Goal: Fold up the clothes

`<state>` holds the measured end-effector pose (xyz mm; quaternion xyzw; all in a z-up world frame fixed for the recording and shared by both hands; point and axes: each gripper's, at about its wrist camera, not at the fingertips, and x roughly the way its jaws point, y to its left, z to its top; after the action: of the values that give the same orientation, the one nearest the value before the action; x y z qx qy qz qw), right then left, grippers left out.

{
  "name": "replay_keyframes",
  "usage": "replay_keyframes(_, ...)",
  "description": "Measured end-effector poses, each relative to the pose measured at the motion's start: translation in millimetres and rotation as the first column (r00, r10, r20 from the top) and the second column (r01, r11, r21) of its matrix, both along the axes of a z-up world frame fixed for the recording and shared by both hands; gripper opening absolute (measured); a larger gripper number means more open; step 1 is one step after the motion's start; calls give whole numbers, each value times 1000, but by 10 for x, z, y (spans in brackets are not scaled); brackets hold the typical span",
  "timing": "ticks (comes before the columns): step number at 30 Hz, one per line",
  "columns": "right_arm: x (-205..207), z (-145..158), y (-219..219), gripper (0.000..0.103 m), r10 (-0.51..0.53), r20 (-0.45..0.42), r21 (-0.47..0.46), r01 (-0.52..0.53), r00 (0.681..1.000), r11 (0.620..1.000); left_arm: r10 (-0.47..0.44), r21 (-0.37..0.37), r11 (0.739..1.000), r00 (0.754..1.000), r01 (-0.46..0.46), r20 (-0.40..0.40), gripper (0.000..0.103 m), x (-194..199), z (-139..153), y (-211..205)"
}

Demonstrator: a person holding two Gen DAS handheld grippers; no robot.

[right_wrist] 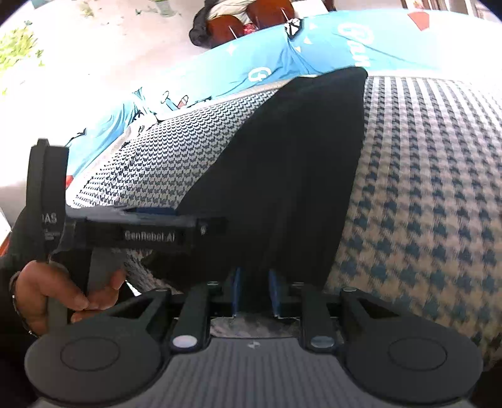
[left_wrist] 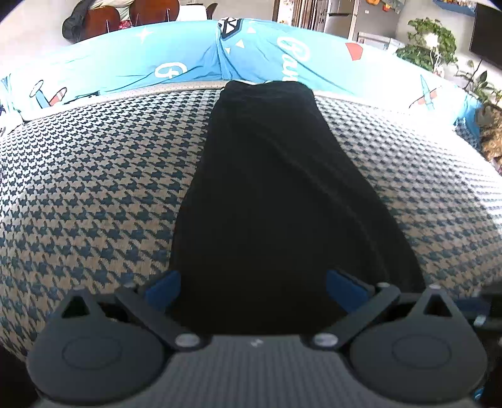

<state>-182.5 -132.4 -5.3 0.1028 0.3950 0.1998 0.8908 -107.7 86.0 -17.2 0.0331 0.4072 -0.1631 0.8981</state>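
A long black garment [left_wrist: 266, 188] lies in a narrow strip on the houndstooth cover [left_wrist: 94, 188], running from my grippers to the far edge. My left gripper [left_wrist: 254, 287] is open, its blue pads [left_wrist: 163, 288] wide apart on either side of the garment's near end. In the right wrist view the black garment [right_wrist: 298, 172] runs away from my right gripper [right_wrist: 254, 290]. Its blue pads [right_wrist: 237, 288] stand only narrowly apart, open, with the cloth's near edge between them. A person's hand [right_wrist: 53, 292] holds the left gripper [right_wrist: 188, 219] over the garment's left edge.
A light blue printed sheet [left_wrist: 188, 59] borders the far side of the houndstooth cover [right_wrist: 423, 188]. Guitars [left_wrist: 103, 18] and a black bag stand beyond it. Potted plants [left_wrist: 433, 40] and a dark screen are at the far right.
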Motion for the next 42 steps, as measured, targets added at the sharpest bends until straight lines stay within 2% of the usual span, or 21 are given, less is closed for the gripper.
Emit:
replay_keyframes(4,125,72,-78,29,15,27,-21,-15,1000,1000,22,64,998,1000,-21,-14,103,13,-59,-19)
replay_keyframes(14,563,189,-298,29,12,67,-63,-8,998,998,129,58,990,991,-128,-14,103,94,-35,119)
replay_keyframes(32,1171,226,-580,31,-38,62,-53,42,997,998,61,2,998,996,-61,-68,103,264,65,-177)
replay_keyframes(42,1508,190,-684,32,-77,51,-39,79,996,996,64,19,998,998,-64,-24,103,438,133,-308)
